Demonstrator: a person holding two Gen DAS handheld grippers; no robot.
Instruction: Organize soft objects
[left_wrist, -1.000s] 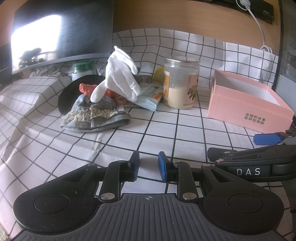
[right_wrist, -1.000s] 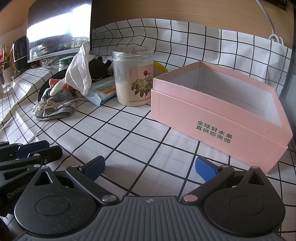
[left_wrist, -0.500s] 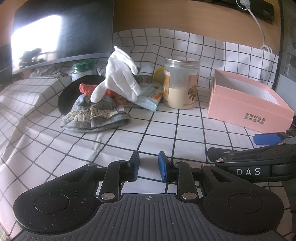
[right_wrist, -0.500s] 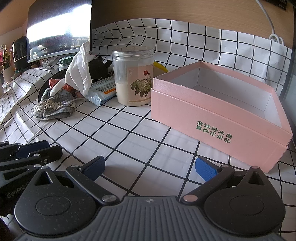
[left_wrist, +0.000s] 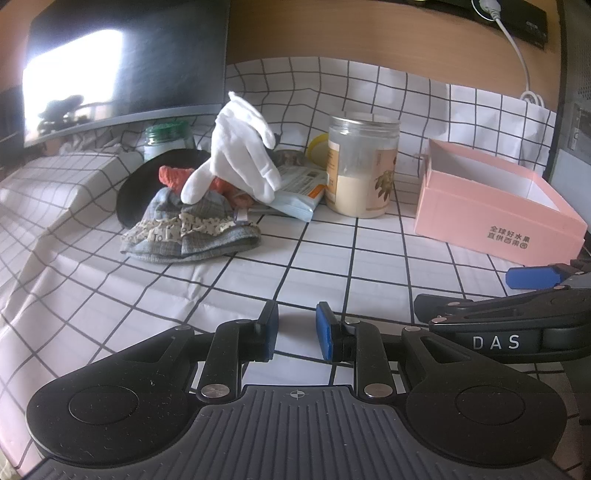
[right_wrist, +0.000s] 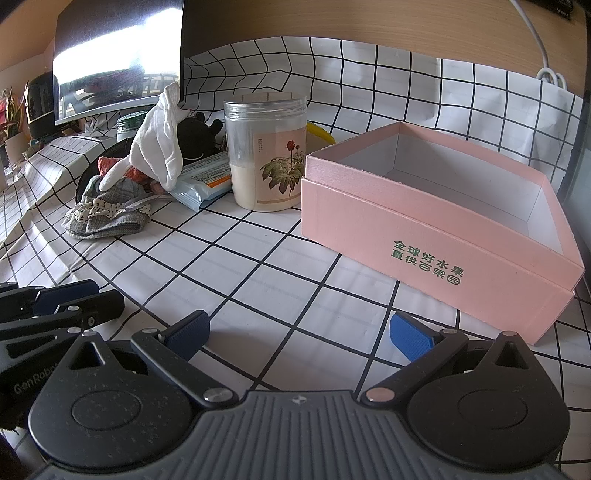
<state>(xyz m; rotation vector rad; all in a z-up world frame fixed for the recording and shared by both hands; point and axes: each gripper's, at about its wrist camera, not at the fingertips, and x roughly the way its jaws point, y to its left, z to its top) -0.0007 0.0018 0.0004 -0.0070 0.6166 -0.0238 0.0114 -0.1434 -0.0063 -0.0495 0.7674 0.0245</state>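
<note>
A heap of soft things lies at the back left of the checked tablecloth. A white glove (left_wrist: 240, 147) (right_wrist: 159, 147) stands up on top of it. An orange-red cloth (left_wrist: 173, 175) lies under the glove, and a grey plaid hat (left_wrist: 192, 232) (right_wrist: 107, 214) in front. A black plush toy (right_wrist: 197, 136) sits behind the heap. An open pink box (left_wrist: 495, 210) (right_wrist: 424, 229) stands on the right with nothing in it. My left gripper (left_wrist: 297, 325) hovers low near the front edge, its jaws a narrow gap apart with nothing between. My right gripper (right_wrist: 299, 328) is wide open in front of the box and holds nothing.
A clear jar (left_wrist: 362, 166) half full of pale powder stands between the heap and the box. A tissue pack (left_wrist: 295, 192) leans beside it. A black round plate (left_wrist: 147, 181), a green-lidded jar (left_wrist: 166, 136) and a monitor (left_wrist: 122, 62) are behind.
</note>
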